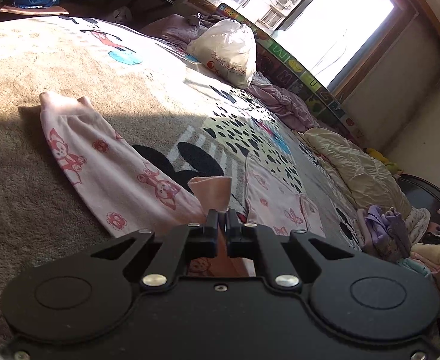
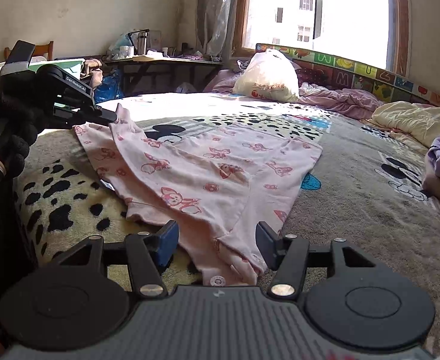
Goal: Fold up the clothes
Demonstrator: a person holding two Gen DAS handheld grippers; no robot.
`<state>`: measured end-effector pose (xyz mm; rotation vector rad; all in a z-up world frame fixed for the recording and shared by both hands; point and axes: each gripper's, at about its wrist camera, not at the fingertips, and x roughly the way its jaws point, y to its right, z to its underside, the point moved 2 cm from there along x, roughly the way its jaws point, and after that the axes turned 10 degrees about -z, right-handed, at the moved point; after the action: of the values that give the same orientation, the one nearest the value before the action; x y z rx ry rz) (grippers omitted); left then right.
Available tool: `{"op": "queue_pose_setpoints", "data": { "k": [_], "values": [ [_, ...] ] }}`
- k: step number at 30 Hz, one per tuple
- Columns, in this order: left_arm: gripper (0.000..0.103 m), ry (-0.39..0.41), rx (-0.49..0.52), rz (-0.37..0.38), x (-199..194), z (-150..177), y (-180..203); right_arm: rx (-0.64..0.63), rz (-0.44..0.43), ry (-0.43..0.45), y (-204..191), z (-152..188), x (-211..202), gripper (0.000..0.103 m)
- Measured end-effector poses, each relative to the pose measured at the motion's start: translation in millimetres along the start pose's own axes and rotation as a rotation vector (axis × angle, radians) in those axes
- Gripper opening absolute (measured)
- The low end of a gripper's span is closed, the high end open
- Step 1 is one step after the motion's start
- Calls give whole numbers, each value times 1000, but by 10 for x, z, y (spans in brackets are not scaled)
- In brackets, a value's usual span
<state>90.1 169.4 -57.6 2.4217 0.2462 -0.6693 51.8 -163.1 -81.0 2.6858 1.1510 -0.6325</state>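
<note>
1. The pink printed garment (image 2: pixel 208 174) lies spread on the bed's cartoon blanket (image 2: pixel 355 210), partly doubled over itself, with its snap end nearest my right tool (image 2: pixel 217 244).
2. My left tool (image 1: pixel 223 217) is pinched narrow on a ribbed pink cuff (image 1: pixel 209 190); the right wrist view shows that same tool at the garment's far corner, lifting the cloth slightly off the bed.
3. My right tool stands wide, its two pads straddling the near end of the garment without gripping it.
4. I judge a fold is underway, though I cannot say which one: the sleeve may be going across the body, or the whole piece may be getting drawn straight.
5. To do this well I would keep the left grip firm and low, so the cuff travels just above the cloth and drags no wrinkles.
6. If the right tool takes hold, it should bite both layers at the hem, not only the top one, or the lower layer will slide.
7. Thin jersey like this stretches and bunches, so I would move both tools evenly and keep the edge between them taut.
8. A stack of folded clothes (image 1: pixel 424 252) sits at the bed's edge to the right, and a tied plastic bag (image 2: pixel 268 75) sits near the window, well apart from the work.
</note>
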Motion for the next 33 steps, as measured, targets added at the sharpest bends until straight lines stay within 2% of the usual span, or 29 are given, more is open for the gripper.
{"op": "queue_pose_setpoints", "data": {
  "k": [1, 3, 7, 11, 14, 18, 25, 33],
  "values": [
    [3, 1, 0, 0, -3, -4, 1, 7, -4, -14, 22, 14, 61, 65],
    [3, 3, 0, 0, -6, -10, 1, 48, -34, -108, 31, 114, 182, 69],
    [3, 17, 17, 51, -50, -57, 192, 0, -23, -130, -89, 144, 108, 70],
    [3, 31, 36, 109, -100, -110, 410, 10, -36, -113, -61, 117, 129, 65],
    [3, 42, 50, 153, -139, -150, 573, 22, -48, -98, -32, 96, 151, 67],
    [3, 33, 92, 225, -21, -189, 1074, 38, -63, -78, 8, 67, 179, 68],
    [3, -28, 175, 238, 630, -121, 1944, 76, -91, -62, 58, 36, 199, 70],
    [3, -96, 262, 173, 1365, 30, 2484, 127, -124, -62, 96, 20, 191, 72]
  ]
}}
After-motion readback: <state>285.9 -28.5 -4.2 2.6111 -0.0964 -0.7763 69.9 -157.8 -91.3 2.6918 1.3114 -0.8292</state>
